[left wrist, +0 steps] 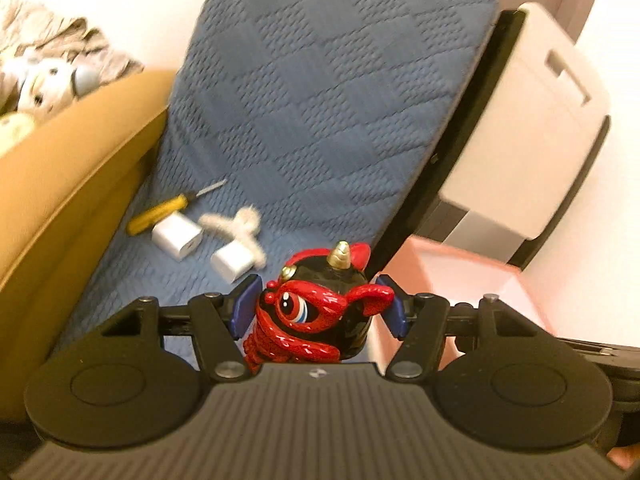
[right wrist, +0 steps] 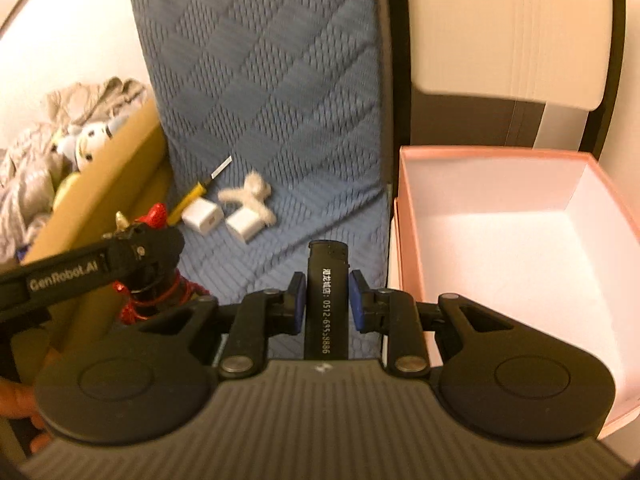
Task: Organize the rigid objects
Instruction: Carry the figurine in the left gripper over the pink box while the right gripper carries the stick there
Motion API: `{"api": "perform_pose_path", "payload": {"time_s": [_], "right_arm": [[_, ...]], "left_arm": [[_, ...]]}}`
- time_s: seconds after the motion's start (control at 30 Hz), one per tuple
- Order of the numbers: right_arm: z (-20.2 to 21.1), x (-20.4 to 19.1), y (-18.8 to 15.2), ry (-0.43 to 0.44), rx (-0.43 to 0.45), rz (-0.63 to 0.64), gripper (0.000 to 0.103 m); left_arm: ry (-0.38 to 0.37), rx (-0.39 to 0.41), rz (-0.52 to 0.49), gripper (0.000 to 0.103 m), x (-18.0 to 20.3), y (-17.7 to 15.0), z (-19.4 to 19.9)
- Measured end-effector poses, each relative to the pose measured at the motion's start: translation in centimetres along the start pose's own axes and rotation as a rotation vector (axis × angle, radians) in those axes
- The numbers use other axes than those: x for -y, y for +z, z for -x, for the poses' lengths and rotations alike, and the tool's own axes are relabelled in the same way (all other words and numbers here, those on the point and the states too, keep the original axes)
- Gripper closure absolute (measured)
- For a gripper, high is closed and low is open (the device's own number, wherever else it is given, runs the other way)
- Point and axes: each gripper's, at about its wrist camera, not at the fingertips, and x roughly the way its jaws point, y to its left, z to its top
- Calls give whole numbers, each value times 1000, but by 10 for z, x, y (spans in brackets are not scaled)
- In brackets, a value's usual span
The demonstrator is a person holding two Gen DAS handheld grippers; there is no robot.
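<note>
My left gripper (left wrist: 320, 304) is shut on a red and black lion figurine (left wrist: 316, 312) with a gold horn, held above the blue quilted mat (left wrist: 320, 100). My right gripper (right wrist: 326, 300) is shut on a black lighter (right wrist: 326, 300) with white print, just left of the open pink box (right wrist: 520, 240). The left gripper with the figurine (right wrist: 158, 214) also shows at the left of the right wrist view. On the mat lie a yellow screwdriver (left wrist: 160, 212), two white chargers (left wrist: 178, 238) (left wrist: 234, 262) and a fuzzy white piece (left wrist: 248, 224).
A tan cardboard box (left wrist: 60, 184) holding soft toys and cloth (left wrist: 40, 68) stands left of the mat. A white bin (left wrist: 532, 128) stands behind the pink box (left wrist: 460, 276), at the mat's right.
</note>
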Motion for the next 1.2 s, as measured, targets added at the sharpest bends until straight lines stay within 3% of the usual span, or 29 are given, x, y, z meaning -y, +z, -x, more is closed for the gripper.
{"api": "perform_pose_path", "payload": {"time_s": [0.4, 0.6, 0.9, 1.2], "right_arm": [[69, 50, 55, -22, 124, -11, 77], [87, 91, 64, -41, 157, -40, 77], [72, 157, 43, -84, 105, -100, 77], [9, 215, -6, -122, -60, -192, 77]], "left_arm": [[-83, 51, -28, 35, 89, 48, 18], [-108, 64, -90, 35, 145, 54, 8], [-120, -7, -128, 35, 199, 19, -41], [-78, -160, -121, 35, 209, -41, -102]]}}
